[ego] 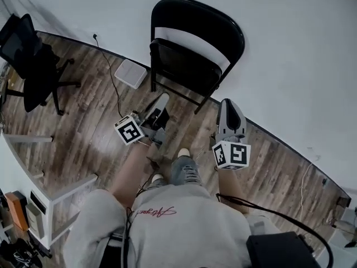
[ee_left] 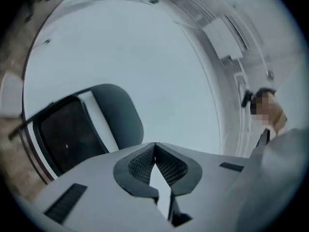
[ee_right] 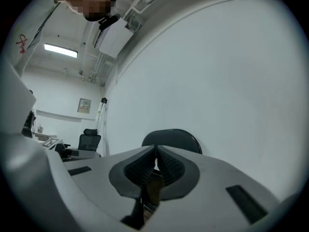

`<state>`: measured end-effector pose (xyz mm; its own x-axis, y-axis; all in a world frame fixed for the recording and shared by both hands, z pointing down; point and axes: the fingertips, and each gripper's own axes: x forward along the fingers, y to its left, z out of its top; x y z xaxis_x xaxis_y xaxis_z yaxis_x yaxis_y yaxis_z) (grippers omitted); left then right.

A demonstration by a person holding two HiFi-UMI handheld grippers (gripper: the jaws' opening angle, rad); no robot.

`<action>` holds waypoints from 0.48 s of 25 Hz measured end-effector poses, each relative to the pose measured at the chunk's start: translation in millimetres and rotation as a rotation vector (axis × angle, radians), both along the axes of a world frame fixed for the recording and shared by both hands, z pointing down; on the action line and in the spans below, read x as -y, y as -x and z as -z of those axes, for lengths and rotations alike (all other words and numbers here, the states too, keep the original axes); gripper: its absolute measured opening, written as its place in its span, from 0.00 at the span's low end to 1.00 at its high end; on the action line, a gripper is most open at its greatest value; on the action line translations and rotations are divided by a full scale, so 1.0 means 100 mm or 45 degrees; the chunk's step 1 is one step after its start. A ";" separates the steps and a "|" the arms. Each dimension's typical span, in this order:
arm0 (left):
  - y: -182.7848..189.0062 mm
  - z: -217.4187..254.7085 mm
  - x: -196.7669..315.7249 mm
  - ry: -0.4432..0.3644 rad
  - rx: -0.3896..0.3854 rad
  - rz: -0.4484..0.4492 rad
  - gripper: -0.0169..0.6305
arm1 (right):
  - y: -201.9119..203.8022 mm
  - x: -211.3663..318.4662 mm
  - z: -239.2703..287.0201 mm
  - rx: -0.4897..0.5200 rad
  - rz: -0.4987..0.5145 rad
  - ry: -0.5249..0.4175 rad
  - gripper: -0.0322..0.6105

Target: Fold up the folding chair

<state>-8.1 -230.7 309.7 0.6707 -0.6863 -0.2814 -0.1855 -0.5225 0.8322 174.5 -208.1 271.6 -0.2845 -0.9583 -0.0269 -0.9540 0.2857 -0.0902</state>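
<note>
Against the white wall [ego: 290, 54], a black metal folding chair [ego: 192, 54] stands on the brown wood-plank floor [ego: 89, 121], with its seat panel tipped up close to the backrest frame. Left tongs [ego: 163, 99] are closed with nothing between the pads, pointing toward the chair but apart from it. Right tongs [ego: 230, 104] are also closed and empty, near the chair's right side, not touching. Both gripper views show the chair ahead, beyond the shut tips. A white flat square box [ego: 130, 73] lies on the floor just left of the chair, and a black swivel office chair [ego: 33, 60] sits well off left.
</note>
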 end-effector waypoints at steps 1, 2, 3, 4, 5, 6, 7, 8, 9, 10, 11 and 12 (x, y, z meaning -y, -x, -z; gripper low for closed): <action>0.04 0.18 -0.19 -0.081 0.152 0.021 0.05 | 0.10 -0.22 0.11 -0.015 0.010 -0.020 0.09; 0.07 0.38 -0.39 -0.173 0.292 0.051 0.05 | 0.21 -0.44 0.22 -0.039 0.018 -0.040 0.09; 0.11 0.59 -0.61 -0.290 0.407 0.079 0.05 | 0.32 -0.67 0.31 -0.074 0.025 -0.061 0.09; 0.12 0.81 -0.85 -0.440 0.485 0.090 0.05 | 0.44 -0.88 0.39 -0.111 0.035 -0.079 0.09; 0.13 1.04 -1.12 -0.612 0.521 0.077 0.05 | 0.57 -1.09 0.45 -0.139 0.052 -0.088 0.09; 0.13 1.25 -1.40 -0.772 0.511 0.047 0.05 | 0.70 -1.27 0.49 -0.150 0.077 -0.086 0.09; 0.15 1.42 -1.66 -0.886 0.466 0.013 0.05 | 0.81 -1.45 0.52 -0.144 0.103 -0.080 0.09; 0.19 1.56 -1.87 -0.947 0.404 -0.010 0.05 | 0.91 -1.61 0.55 -0.132 0.119 -0.080 0.09; 0.23 1.65 -2.04 -0.968 0.352 -0.012 0.05 | 0.98 -1.76 0.58 -0.127 0.126 -0.086 0.09; 0.28 1.70 -2.16 -0.973 0.337 0.012 0.05 | 1.03 -1.88 0.62 -0.134 0.128 -0.093 0.09; 0.31 1.70 -2.24 -0.976 0.372 0.057 0.05 | 1.08 -1.99 0.66 -0.150 0.133 -0.099 0.09; 0.31 1.67 -2.30 -0.978 0.448 0.110 0.05 | 1.11 -2.08 0.70 -0.162 0.145 -0.104 0.09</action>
